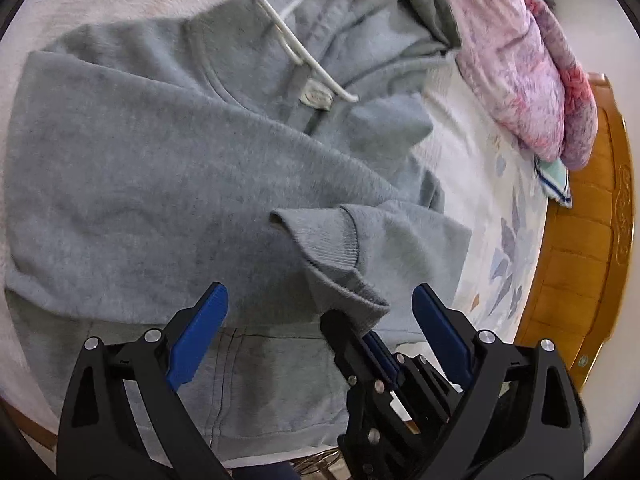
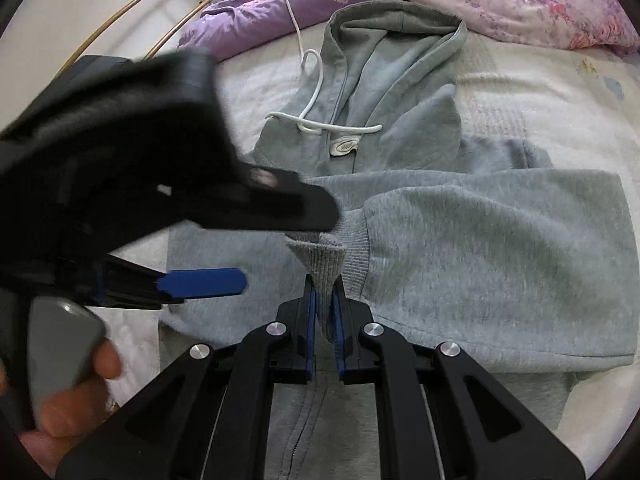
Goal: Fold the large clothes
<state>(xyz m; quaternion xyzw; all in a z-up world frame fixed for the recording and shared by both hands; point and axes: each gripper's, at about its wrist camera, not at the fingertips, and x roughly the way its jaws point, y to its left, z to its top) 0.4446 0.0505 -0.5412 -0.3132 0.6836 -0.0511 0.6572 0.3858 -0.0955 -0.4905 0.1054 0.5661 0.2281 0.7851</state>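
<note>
A: Left wrist view. Left claw (image 1: 320,312) released, empty; grey hoodie (image 1: 160,184) flat on bed (image 1: 500,200), sleeve cuff (image 1: 344,280) at six o'clock.

B: Right wrist view. Right claw (image 2: 325,300) clenched on sleeve cuff (image 2: 320,264). Sleeve-folding step; next, probably lay and release. Neck label (image 2: 345,146), twelve o'clock, unreadable.

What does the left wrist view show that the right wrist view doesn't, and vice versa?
Left wrist only: the wooden bed frame, a blue-striped cloth beside the pink quilt, and the left gripper standing open.

Right wrist only: the purple quilt, the hood laid flat, and the person's fingers on the left gripper's handle.

Both: the grey hoodie, its white drawstring, and the right gripper shut on the sleeve cuff.
</note>
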